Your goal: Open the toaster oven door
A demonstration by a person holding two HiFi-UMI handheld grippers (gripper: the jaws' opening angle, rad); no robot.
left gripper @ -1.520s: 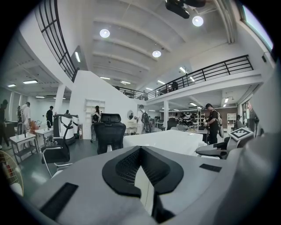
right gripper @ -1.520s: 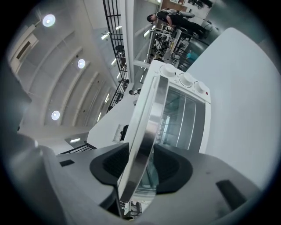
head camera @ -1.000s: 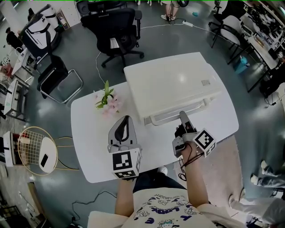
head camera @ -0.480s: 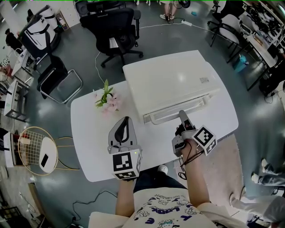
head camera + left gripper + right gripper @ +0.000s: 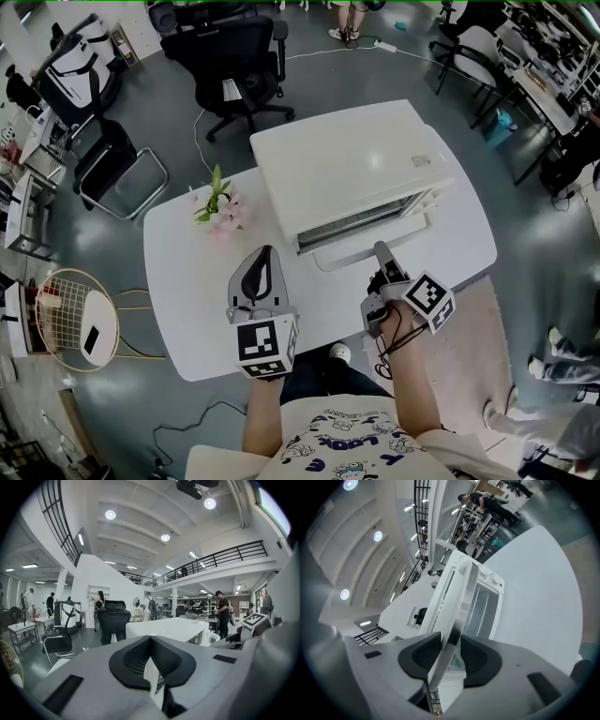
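R gripper (image 5: 380,251) has fingers clamped on the handle (image 5: 459,606) so I can swing the ajar door (image 5: 480,604) down; L gripper (image 5: 265,258), fingers closed & empty, idles over bench (image 5: 187,281).

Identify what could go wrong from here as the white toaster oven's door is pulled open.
The right tongs clamp the smooth white bar handle of the white toaster oven, its door only slightly ajar; as the door swings down, the bar may slip free. The left tongs hover shut, apart from the oven, so nothing steadies it: the pull might drag it along the white table toward the person.
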